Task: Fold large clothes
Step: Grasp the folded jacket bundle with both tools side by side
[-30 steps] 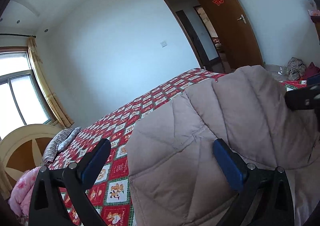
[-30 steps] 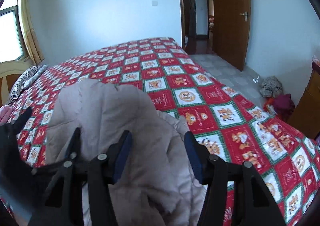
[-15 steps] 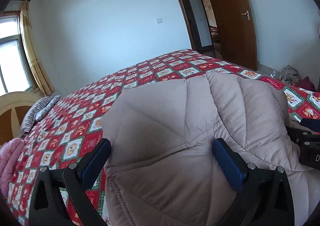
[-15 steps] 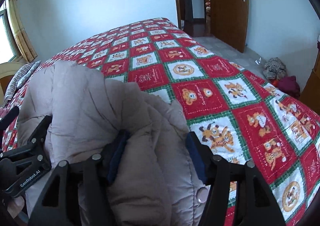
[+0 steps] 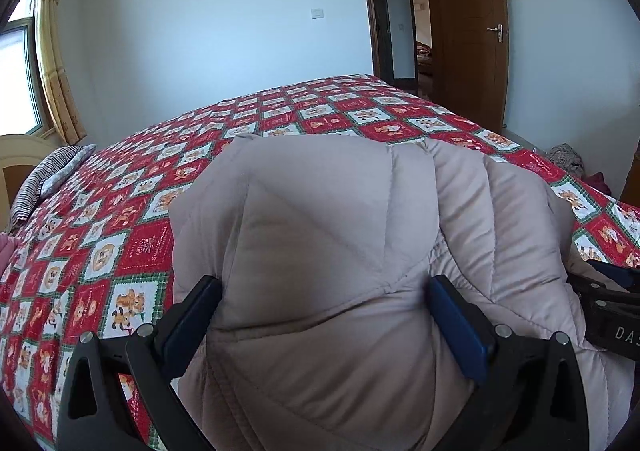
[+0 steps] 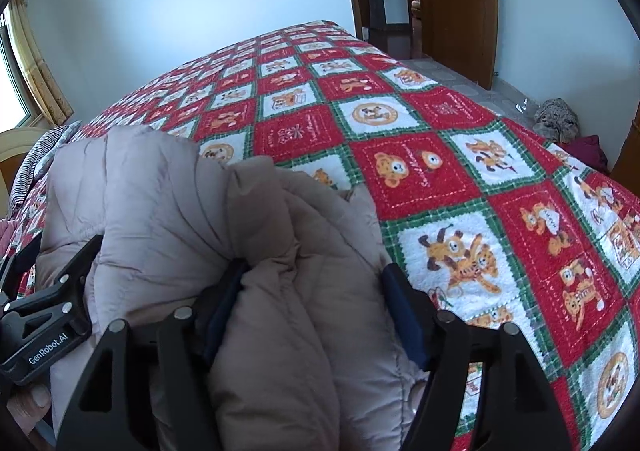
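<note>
A beige quilted puffer coat (image 5: 340, 211) lies bunched on a bed with a red, white and green patchwork cover (image 5: 120, 251). My left gripper (image 5: 324, 321) stands open and wide over the coat's near end, and padded fabric bulges up between its blue pads. In the right wrist view the coat (image 6: 160, 203) is heaped at the lower left. My right gripper (image 6: 312, 311) is opening. A thick fold of the coat sits between its fingers, and the left pad is sunk in a crease. The near hem is hidden under both grippers.
A striped pillow (image 5: 48, 179) and a curved headboard (image 5: 16, 159) are at the left, by a curtained window (image 5: 56, 71). An open brown door (image 5: 468, 31) is at the far right. Clothes (image 6: 558, 117) lie piled on the floor beyond the bed's right edge.
Both grippers have sunk toward the bed and the coat has come down with them, now filling the lower views. The left view has rolled level. The right jaws have widened.
</note>
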Demonstrator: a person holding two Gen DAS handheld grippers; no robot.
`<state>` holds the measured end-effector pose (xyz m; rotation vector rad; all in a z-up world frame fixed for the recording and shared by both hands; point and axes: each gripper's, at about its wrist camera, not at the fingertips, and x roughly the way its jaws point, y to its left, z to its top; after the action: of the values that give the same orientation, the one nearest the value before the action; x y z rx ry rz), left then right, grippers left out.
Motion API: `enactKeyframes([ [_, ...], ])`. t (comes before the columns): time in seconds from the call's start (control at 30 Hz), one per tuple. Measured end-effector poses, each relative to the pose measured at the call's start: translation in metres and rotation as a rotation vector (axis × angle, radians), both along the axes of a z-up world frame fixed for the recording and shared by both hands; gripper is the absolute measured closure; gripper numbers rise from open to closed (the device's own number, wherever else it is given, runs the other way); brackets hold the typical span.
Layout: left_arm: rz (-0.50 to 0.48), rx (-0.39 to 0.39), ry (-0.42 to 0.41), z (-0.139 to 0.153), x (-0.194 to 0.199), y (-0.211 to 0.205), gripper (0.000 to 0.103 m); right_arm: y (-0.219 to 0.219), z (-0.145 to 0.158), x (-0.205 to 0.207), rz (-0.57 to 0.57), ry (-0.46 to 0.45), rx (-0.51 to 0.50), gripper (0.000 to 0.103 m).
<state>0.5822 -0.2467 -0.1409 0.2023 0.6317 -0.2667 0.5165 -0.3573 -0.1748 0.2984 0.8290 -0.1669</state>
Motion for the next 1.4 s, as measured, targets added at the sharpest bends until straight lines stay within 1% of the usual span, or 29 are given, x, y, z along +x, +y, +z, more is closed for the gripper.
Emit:
enactKeyframes([
  [0.33, 0.006, 0.01, 0.004, -0.004, 0.001, -0.002, 0.001, -0.001, -0.007, 0.003, -0.003, 0.011, 0.031, 0.028],
  [1.0, 0.007, -0.006, 0.025, -0.011, 0.005, 0.001, 0.001, -0.004, -0.017, 0.005, -0.004, 0.022, 0.082, 0.024],
  [1.4, 0.004, -0.002, 0.058, -0.015, 0.012, 0.001, 0.001, -0.004, -0.019, 0.007, -0.005, 0.035, 0.08, 0.023],
])
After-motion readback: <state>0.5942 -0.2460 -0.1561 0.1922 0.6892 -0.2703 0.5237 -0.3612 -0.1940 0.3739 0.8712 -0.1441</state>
